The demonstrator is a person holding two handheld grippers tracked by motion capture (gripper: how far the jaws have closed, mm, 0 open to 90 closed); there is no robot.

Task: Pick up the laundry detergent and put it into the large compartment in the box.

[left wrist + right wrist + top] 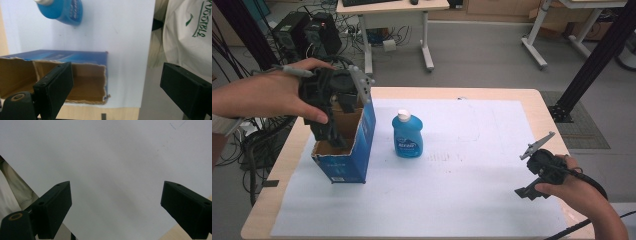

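white sheet (472, 190) covers wooden table (549, 120); desks (392, 7) behind.

A: Where's the box (343, 150)?
B: On the sheet (472, 200), near the table's (262, 210) left edge; the left gripper (329, 112) hangs over its open top.
A: The bottle (407, 135)?
B: Just right of the box. The right gripper (537, 172) sits by the right edge.

Box (346, 150) and bottle (407, 136) apparently leave a gap.
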